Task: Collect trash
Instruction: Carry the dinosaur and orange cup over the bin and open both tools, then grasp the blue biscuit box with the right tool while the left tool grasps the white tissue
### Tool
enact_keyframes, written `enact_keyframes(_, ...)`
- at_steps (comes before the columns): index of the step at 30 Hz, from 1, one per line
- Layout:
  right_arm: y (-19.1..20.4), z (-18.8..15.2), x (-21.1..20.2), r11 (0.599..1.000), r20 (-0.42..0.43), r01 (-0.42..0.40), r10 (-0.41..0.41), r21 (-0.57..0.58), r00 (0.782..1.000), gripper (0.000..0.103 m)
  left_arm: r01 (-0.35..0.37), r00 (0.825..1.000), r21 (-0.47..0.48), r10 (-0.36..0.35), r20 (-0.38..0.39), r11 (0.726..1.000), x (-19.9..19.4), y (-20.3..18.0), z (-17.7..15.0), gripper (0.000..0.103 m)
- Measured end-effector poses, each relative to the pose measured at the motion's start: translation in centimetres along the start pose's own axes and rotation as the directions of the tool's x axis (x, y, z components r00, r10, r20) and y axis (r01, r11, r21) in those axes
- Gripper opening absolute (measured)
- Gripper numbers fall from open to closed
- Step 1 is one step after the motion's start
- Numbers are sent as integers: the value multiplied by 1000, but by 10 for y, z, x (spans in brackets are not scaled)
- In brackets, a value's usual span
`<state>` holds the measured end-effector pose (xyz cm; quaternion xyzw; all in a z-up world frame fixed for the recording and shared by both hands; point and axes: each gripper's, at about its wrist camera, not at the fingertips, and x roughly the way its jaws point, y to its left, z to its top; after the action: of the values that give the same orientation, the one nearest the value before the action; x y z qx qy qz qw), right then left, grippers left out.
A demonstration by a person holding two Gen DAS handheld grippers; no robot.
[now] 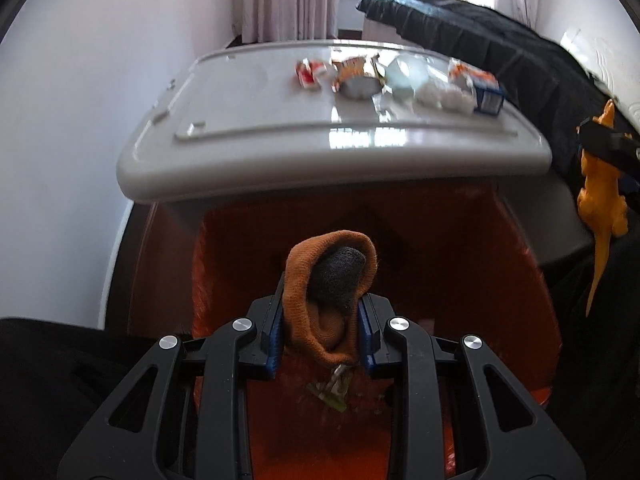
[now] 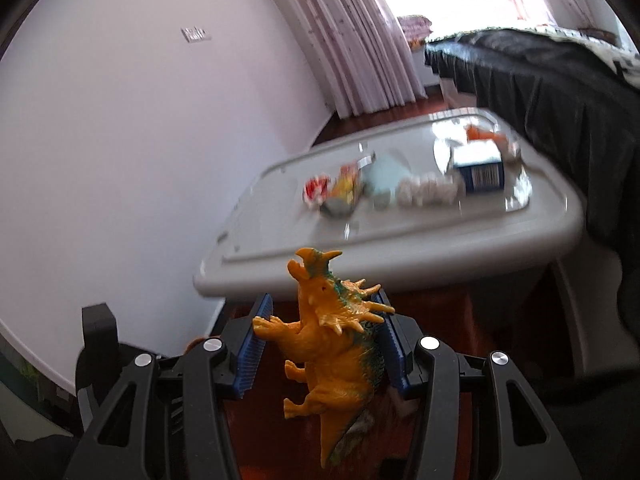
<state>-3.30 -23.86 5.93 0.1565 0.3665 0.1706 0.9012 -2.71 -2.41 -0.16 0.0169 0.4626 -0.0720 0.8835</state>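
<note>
White walls and a pale curtain (image 1: 280, 0) back a room where a dark quilted cover (image 1: 480, 40) hangs on the right. Below it stands a grey plastic table (image 1: 248, 120), and an orange bin (image 1: 500, 280) sits under its near edge. Along the table's far side lies a row of trash: a red-and-white wrapper (image 1: 310, 73) at left, a crumpled yellow packet (image 1: 356, 76), a pale cup (image 1: 406, 74), white tissue wads (image 1: 440, 96), and a blue carton (image 1: 489, 98) at right. The left gripper (image 1: 322, 320) is above the bin, jaws narrowed on an orange-and-grey sock (image 1: 328, 284). The right gripper (image 2: 320, 344), half-spread, clamps an orange toy dinosaur (image 2: 332, 344).
</note>
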Motion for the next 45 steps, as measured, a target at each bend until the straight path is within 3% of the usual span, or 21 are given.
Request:
enact_keyframes(4,-3,-21,13,1000,-50,27,-27,-3,998,51,9,1000,-1,-9,-20,1000,10,0,-6,28)
enact_keyframes(21,-19,-36,30,997,-134,71,-69,9,989,51,11,999,15,-10,-54,1000,20,-5,-12,29)
enact_keyframes(22,-19,-37,32,997,-147,71,-69,4,987,52,14,998,16,-13,-55,1000,20,-6,-13,36)
enact_keyframes(23,-18,-39,35,997,-170,79,-79,-4,982,53,1,998,16,0,-55,1000,20,-7,-14,58)
enact_keyframes(25,-21,-43,46,993,-230,117,-116,-12,966,72,-21,998,3,22,-53,1000,20,-5,-14,91)
enact_keyframes(27,-25,-45,49,991,-244,135,-130,2,961,72,-24,999,-5,24,-34,1000,17,-4,-15,91)
enact_keyframes(45,-46,-25,25,984,-133,84,-63,159,989,72,-14,999,-21,14,-36,1000,17,-2,-14,91)
